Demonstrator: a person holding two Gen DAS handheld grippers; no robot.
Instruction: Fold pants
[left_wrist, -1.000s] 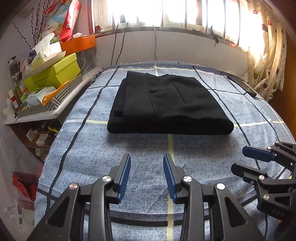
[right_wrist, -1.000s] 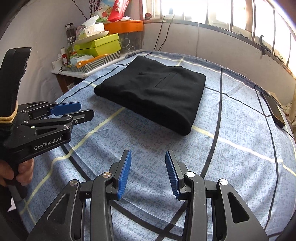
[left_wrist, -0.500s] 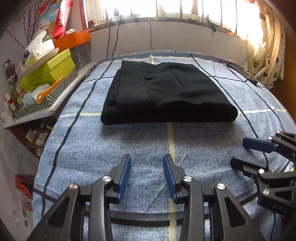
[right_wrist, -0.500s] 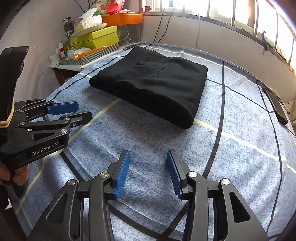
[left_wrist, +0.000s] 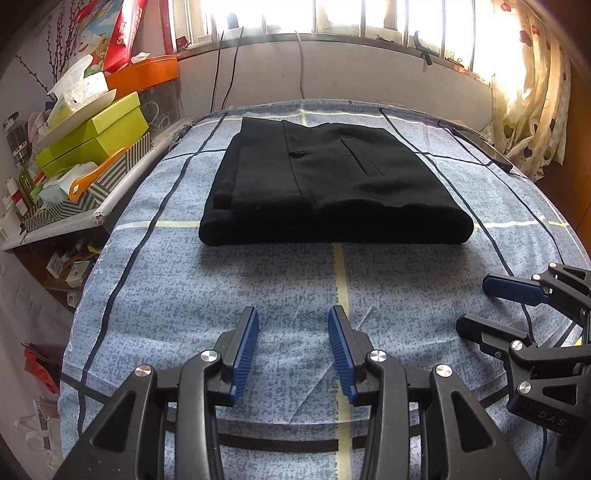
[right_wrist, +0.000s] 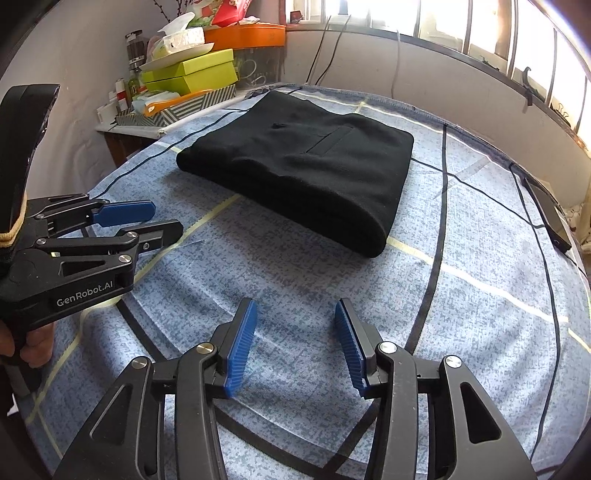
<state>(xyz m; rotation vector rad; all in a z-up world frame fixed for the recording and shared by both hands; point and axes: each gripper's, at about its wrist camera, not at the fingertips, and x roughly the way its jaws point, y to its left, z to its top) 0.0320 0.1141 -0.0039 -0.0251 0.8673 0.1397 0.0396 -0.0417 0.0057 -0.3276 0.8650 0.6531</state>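
Black pants (left_wrist: 332, 184), folded into a compact rectangle with a welt pocket uppermost, lie flat on the blue plaid bedsheet (left_wrist: 258, 295) toward the window end of the bed. Left gripper (left_wrist: 293, 350) and right gripper (right_wrist: 293, 345) hover side by side over bare sheet on the near side of the pants, apart from them; the blue-padded fingers of each stand apart, holding nothing. Stacked green boxes (left_wrist: 92, 136) and an orange box (right_wrist: 245, 35) occupy the shelf beside the bed
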